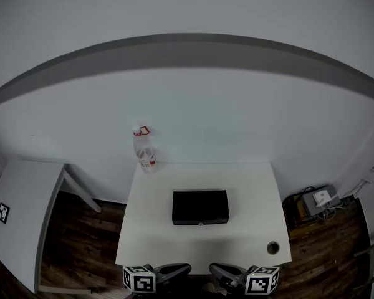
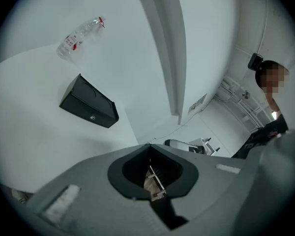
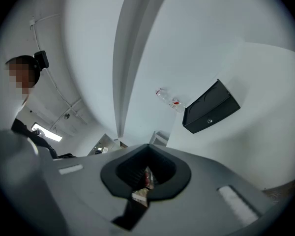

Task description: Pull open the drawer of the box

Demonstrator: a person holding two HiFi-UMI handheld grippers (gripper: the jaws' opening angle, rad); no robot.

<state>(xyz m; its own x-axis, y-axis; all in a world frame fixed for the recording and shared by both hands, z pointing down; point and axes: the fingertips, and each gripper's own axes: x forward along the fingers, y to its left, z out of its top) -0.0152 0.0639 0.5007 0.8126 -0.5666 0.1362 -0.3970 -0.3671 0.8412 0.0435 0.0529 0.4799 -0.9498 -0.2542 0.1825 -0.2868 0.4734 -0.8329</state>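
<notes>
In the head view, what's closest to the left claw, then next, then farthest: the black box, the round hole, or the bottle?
1. Black box, in the middle, just ahead of the left claw.
2. Round hole, front right corner of the table.
3. Bottle, far back edge, on the left.

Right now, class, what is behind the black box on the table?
A clear, red-topped bottle at the back of the table, left of the box. The box's rear face is hidden.

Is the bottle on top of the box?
No, the bottle is at the far edge of the table, clearly apart from the box.
</notes>
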